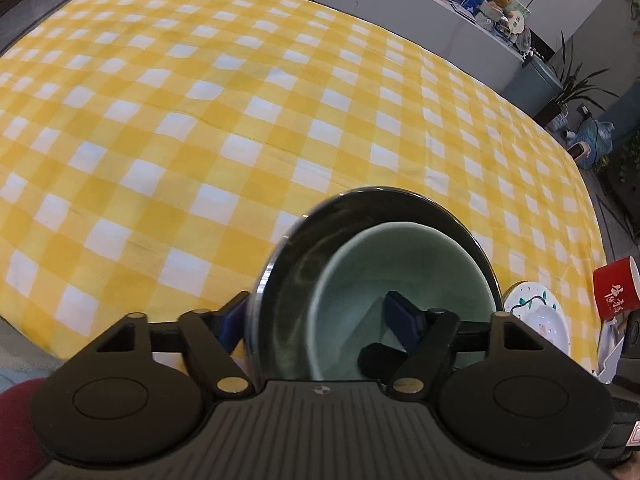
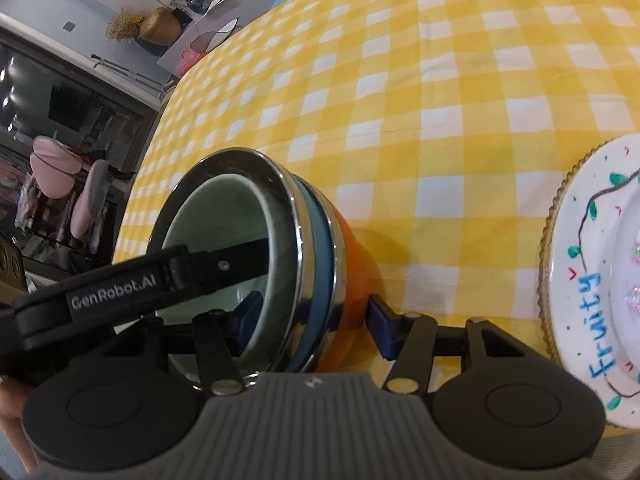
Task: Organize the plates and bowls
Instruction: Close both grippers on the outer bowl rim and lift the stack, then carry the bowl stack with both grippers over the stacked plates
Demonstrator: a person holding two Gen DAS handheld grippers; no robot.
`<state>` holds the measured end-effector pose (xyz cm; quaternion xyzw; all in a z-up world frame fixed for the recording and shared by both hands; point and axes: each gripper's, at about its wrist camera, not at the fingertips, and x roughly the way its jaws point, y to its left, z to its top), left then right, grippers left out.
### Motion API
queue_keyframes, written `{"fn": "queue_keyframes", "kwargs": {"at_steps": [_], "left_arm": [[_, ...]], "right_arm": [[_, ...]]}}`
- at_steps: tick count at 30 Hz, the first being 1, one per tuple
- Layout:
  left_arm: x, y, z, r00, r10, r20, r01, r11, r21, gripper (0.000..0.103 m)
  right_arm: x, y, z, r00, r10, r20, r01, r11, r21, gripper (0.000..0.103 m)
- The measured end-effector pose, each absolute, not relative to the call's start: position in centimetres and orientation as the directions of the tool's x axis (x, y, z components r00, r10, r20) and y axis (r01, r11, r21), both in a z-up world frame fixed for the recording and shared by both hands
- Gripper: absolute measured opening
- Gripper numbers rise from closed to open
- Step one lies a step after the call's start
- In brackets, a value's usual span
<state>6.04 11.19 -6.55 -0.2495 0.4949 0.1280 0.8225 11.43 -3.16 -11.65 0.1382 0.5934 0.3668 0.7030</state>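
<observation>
A pale green ceramic bowl [image 1: 404,280] sits nested inside a shiny round steel bowl [image 2: 298,216], which in turn rests in a blue bowl [image 2: 322,240] and an orange bowl [image 2: 354,272] beneath it. The whole stack stands on the near part of a table covered by a yellow-and-white checked cloth [image 1: 200,120].

The left gripper [image 1: 320,316] straddles the steel rim: one blue pad lies outside the stack, the other inside the green bowl, and the jaws stand wide with neither pad clearly pressing. The right gripper [image 2: 314,320] straddles the opposite side, one pad inside the green bowl and one beside the orange wall, with a gap visible at the outer pad, so it grips nothing. In the right wrist view the left tool's black body crosses over the bowl's mouth.

Just beside the stack lies a white round plate with a painted vine and blue lettering [image 2: 592,280], a smaller white dish resting on it. A red mug with white characters [image 1: 614,288] shows at the edge of the left wrist view.
</observation>
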Motion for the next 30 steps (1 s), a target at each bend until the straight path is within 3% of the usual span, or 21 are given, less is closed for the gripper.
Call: {"fn": "queue_keyframes", "kwargs": {"at_steps": [4, 11, 18, 20, 30], "left_arm": [[6.2, 11.4, -6.8, 0.477, -0.052, -0.877, -0.466, 0.831, -0.303, 0.090], [6.1, 12.8, -7.8, 0.479, -0.136, -0.867, -0.502, 0.769, -0.397, 0.091], [6.0, 12.9, -8.2, 0.480, -0.156, -0.863, -0.508, 0.752, -0.419, 0.092], [6.1, 13.0, -8.2, 0.478, -0.161, -0.864, -0.509, 0.751, -0.422, 0.092], [5.8, 13.0, -8.2, 0.485, -0.161, -0.859, -0.506, 0.749, -0.427, 0.087]], "right_arm": [[11.8, -3.2, -13.5, -0.037, 0.734, -0.678, -0.310, 0.636, 0.707, 0.070], [11.7, -3.8, -13.7, 0.001, 0.749, -0.663, -0.278, 0.637, 0.719, 0.069], [11.4, -3.9, -12.9, 0.081, 0.721, -0.688, -0.368, 0.663, 0.652, 0.072], [11.3, -3.9, -13.1, 0.079, 0.739, -0.669, -0.354, 0.648, 0.674, 0.066], [11.9, -4.4, -13.5, 0.072, 0.751, -0.656, -0.318, 0.641, 0.699, 0.062]]}}
